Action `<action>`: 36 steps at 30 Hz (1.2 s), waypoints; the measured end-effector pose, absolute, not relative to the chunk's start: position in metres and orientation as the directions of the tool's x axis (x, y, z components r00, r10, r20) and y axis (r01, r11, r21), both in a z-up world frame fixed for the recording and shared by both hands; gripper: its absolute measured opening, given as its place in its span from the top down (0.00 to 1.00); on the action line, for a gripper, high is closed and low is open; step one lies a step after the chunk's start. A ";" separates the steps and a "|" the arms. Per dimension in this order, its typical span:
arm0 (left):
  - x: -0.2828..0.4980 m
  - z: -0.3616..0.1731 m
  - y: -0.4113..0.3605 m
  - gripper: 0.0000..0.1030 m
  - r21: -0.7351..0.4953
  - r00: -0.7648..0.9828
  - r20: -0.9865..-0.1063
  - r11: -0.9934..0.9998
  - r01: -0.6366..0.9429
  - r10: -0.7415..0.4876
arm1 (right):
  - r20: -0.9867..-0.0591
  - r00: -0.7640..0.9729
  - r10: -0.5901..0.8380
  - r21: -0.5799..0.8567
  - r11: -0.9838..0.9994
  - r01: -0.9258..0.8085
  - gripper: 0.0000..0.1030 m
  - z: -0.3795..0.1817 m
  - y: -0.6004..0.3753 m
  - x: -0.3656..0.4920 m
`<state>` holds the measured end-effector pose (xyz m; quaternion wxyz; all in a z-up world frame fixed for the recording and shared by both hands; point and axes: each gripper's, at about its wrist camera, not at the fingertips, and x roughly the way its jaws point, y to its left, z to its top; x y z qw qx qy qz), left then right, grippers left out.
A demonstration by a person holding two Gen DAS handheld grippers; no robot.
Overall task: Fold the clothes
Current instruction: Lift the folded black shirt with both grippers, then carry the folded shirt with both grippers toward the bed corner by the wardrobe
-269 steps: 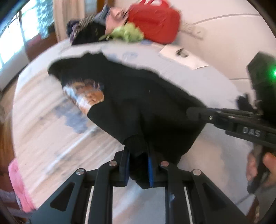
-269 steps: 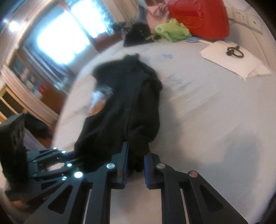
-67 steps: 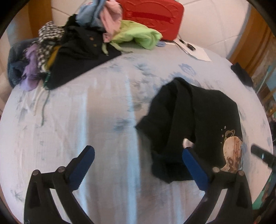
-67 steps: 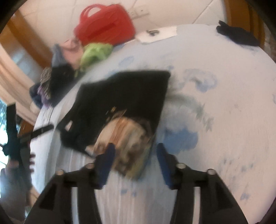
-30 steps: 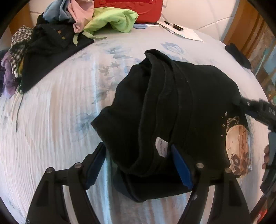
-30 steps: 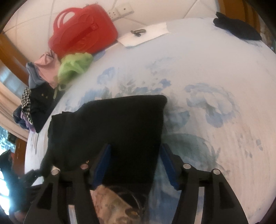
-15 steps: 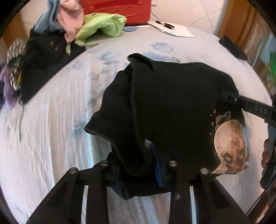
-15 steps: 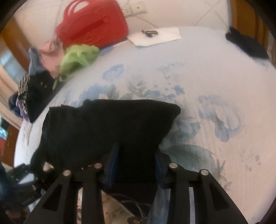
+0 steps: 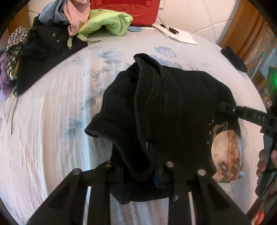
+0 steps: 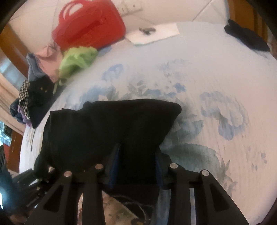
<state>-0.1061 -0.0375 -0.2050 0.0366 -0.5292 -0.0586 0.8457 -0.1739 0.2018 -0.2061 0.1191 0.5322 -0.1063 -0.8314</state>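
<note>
A black T-shirt [image 9: 173, 110] with a tan planet print [image 9: 225, 152] lies partly folded on the pale blue flowered bed sheet [image 9: 52, 112]. My left gripper [image 9: 138, 166] is shut on a bunched fold at its near edge. In the right wrist view the same shirt [image 10: 110, 124] lies ahead, and my right gripper [image 10: 136, 166] has its jaws closed in on a thick fold of the black cloth. The right gripper's fingers [image 9: 242, 112] also reach in from the right in the left wrist view, at the shirt's edge by the print.
A pile of unfolded clothes [image 9: 52, 34], with a green garment [image 9: 107, 22], lies at the far left. A red bag [image 9: 124, 8] stands by the wall. White papers [image 9: 180, 34] and a dark item [image 9: 233, 58] lie at the far right.
Both grippers came down open around the shirt's edges and closed on folds of it. The left side of the shirt now stands bunched up.
</note>
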 end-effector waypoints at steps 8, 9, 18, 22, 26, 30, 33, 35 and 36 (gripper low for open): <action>-0.115 -0.206 -0.035 0.82 -0.147 -0.466 -0.874 -0.989 -0.014 0.137 | -0.861 -0.425 -0.280 0.259 -0.960 0.106 0.70 -0.207 0.197 -0.173; -0.114 -0.205 -0.034 0.84 -0.149 -0.465 -0.875 -0.989 -0.008 0.135 | -0.862 -0.429 -0.271 0.249 -0.962 0.108 0.71 -0.206 0.196 -0.172; -0.091 -0.168 -0.026 0.88 -0.135 -0.533 -0.835 -0.990 -0.044 0.137 | -0.824 -0.509 -0.249 0.172 -0.966 0.195 0.83 -0.174 0.189 -0.153; -0.084 -0.145 -0.020 0.88 -0.163 -0.554 -0.815 -0.985 -0.063 0.170 | -0.792 -0.558 -0.248 0.121 -0.959 0.255 0.83 -0.143 0.183 -0.138; -0.077 -0.130 -0.007 0.88 -0.180 -0.566 -0.801 -0.980 -0.088 0.198 | -0.758 -0.598 -0.262 0.114 -0.955 0.273 0.83 -0.115 0.190 -0.127; -0.077 -0.116 0.013 0.88 -0.193 -0.577 -0.785 -0.974 -0.121 0.227 | -0.746 -0.616 -0.254 0.104 -0.958 0.268 0.83 -0.095 0.206 -0.122; -0.080 -0.106 0.033 0.88 -0.193 -0.580 -0.777 -0.970 -0.147 0.243 | -0.740 -0.632 -0.231 0.085 -0.964 0.253 0.83 -0.084 0.223 -0.118; -0.084 -0.101 0.049 0.88 -0.186 -0.578 -0.778 -0.969 -0.161 0.245 | -0.735 -0.640 -0.224 0.085 -0.967 0.241 0.83 -0.078 0.238 -0.116; -0.086 -0.099 0.057 0.88 -0.182 -0.576 -0.779 -0.969 -0.167 0.246 | -0.733 -0.643 -0.222 0.086 -0.968 0.237 0.83 -0.077 0.244 -0.117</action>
